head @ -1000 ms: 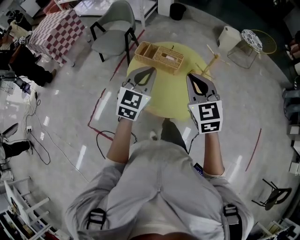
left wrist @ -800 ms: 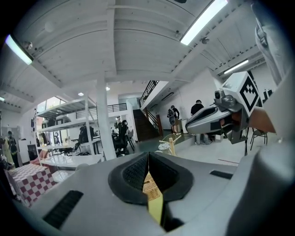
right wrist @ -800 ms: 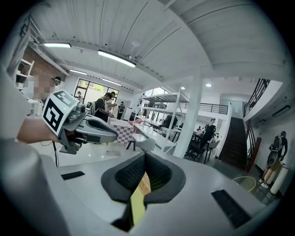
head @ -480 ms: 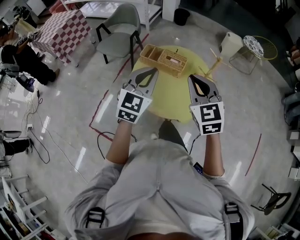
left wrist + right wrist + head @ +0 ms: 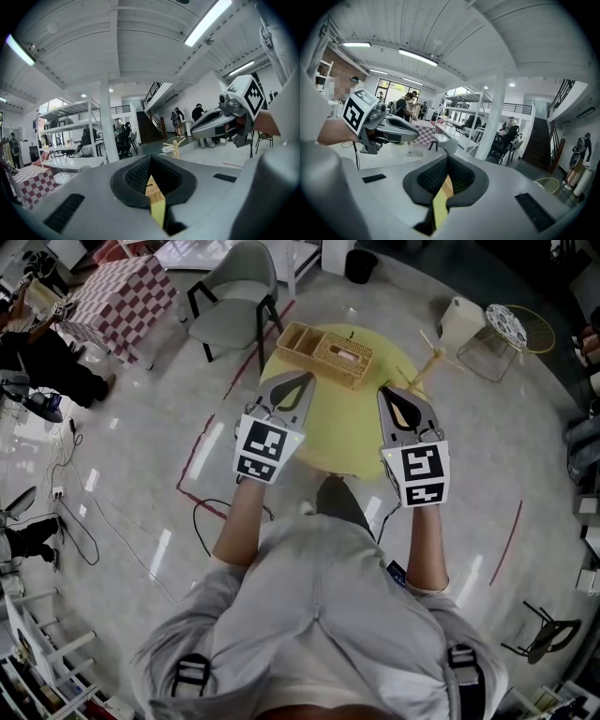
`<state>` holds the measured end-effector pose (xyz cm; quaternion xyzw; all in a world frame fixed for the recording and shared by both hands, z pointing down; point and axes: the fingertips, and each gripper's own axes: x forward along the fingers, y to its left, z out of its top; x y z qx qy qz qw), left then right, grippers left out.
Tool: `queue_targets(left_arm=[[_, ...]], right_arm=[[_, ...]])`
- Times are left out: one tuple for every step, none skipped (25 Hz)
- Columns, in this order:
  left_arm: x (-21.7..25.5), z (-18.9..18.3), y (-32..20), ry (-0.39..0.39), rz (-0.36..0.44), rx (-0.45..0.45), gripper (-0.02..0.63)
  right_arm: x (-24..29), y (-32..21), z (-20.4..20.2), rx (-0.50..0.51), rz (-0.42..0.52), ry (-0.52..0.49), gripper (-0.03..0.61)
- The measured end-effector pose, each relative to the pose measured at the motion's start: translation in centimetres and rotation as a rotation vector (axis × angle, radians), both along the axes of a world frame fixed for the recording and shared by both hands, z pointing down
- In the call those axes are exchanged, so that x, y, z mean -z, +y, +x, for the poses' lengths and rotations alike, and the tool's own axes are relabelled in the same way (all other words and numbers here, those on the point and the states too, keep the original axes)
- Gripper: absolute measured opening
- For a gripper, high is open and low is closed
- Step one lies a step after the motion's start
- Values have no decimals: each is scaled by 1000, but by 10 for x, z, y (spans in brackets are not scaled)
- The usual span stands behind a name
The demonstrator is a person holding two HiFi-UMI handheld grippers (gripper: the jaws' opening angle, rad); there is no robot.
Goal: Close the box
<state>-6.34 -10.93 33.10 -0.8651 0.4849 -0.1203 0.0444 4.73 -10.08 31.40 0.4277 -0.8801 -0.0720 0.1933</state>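
I hold my left claw [image 5: 300,382] and right claw [image 5: 390,397] pressed together, empty, aimed at the open-looking tan wicker box [image 5: 323,351] at twelve o'clock, probably for pushing.

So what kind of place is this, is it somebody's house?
Probably not a house: it looks like a big open office or workshop. There are long strip lights on a high ceiling, a staircase up to a balcony, and red tape lines on a shiny floor.
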Motion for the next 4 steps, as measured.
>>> queue_targets(left_arm=[[-1, 1, -1, 0, -1, -2, 29], [-2, 2, -1, 0, -2, -3, 29], [-3, 3, -2, -1, -2, -4, 29], [-3, 4, -3, -1, -2, -5, 29]], right_arm=[[-1, 0, 1, 0, -2, -1, 23], [-2, -1, 1, -1, -3, -2, 23], [-3, -2, 2, -1, -3, -3, 23], [-4, -2, 3, -1, -2, -3, 23]])
